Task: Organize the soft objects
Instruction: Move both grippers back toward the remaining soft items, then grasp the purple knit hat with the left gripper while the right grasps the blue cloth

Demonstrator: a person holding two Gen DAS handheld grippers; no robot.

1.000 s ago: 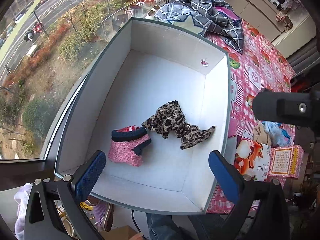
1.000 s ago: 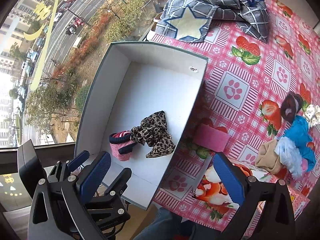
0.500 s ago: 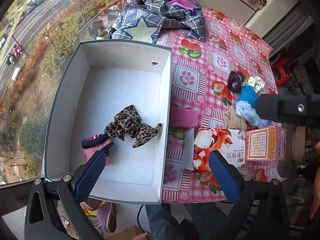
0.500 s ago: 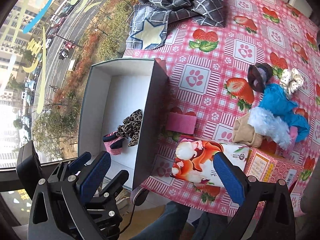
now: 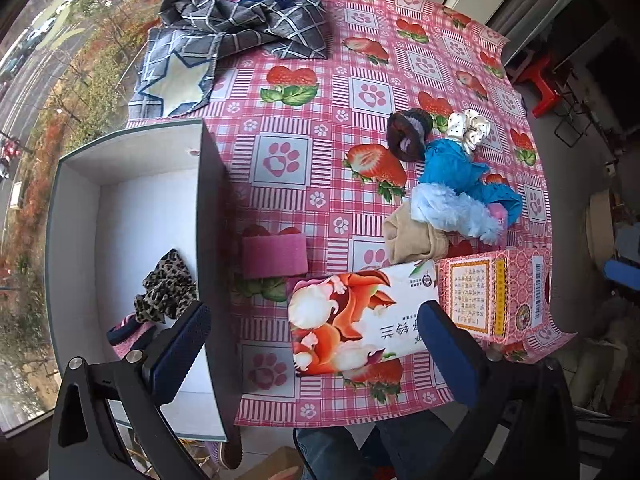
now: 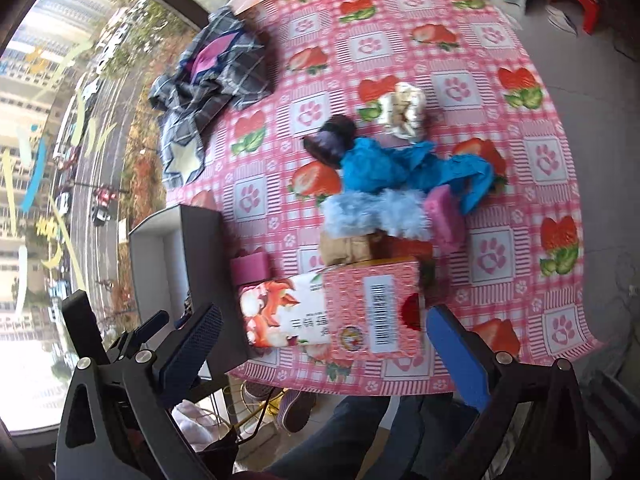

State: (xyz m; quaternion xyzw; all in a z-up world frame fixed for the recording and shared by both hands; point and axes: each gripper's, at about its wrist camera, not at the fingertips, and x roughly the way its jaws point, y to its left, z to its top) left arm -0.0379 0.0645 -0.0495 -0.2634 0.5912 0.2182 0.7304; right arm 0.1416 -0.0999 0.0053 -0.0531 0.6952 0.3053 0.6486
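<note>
Both hand-held grippers noted with jaws apart and empty: left hand-held gripper (image 5: 312,344), right hand-held gripper (image 6: 320,336). Pile of soft items (image 6: 384,196) found on tabletop (image 6: 496,92), ahead of right hand-held gripper and beyond printed carton (image 6: 332,308). Long axis of pile judged crosswise to right fingers. From left view, pile (image 5: 452,200) lay ahead and to right; right judged nearer. Grey box (image 5: 76,240) at left already held leopard-print piece (image 5: 166,288)
</note>
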